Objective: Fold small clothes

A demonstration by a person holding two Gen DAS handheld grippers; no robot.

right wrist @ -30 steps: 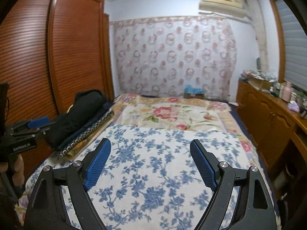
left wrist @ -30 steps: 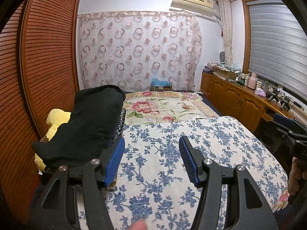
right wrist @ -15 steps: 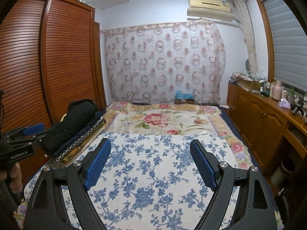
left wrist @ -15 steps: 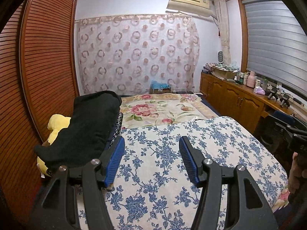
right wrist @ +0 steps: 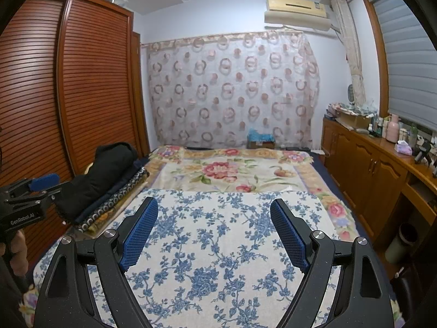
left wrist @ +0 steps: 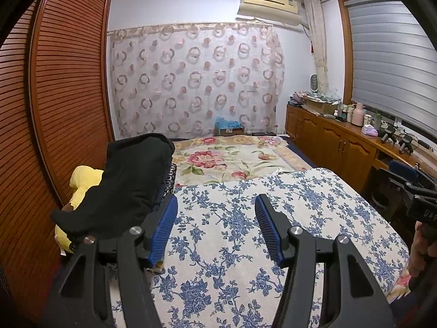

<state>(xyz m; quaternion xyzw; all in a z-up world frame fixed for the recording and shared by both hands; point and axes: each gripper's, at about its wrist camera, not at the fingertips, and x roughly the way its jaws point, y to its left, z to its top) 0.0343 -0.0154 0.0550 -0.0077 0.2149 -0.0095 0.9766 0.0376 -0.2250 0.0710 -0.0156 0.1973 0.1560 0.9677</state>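
Clothes for folding: the only candidate I see is the black garment [left wrist: 128, 186], heaped at the bed's left edge over a yellow plush toy [left wrist: 82, 180], just beyond my left gripper [left wrist: 215, 218]. Over the last second both my views have tilted upward, showing more ceiling; nothing on the blue floral sheet [right wrist: 218, 246] moved. Left and right gripper [right wrist: 213, 229] both gape, holding nothing, so no fold is under way.

Two black plastic grippers, left [left wrist: 215, 228] and right [right wrist: 214, 232], each with two angled fingers [left wrist: 164, 229] faced in ribbed blue rubber pads [right wrist: 289, 235]. Round silver screws [left wrist: 135, 230] at the finger joints. White "GenRobot.AI" lettering [right wrist: 22, 215] on one body.
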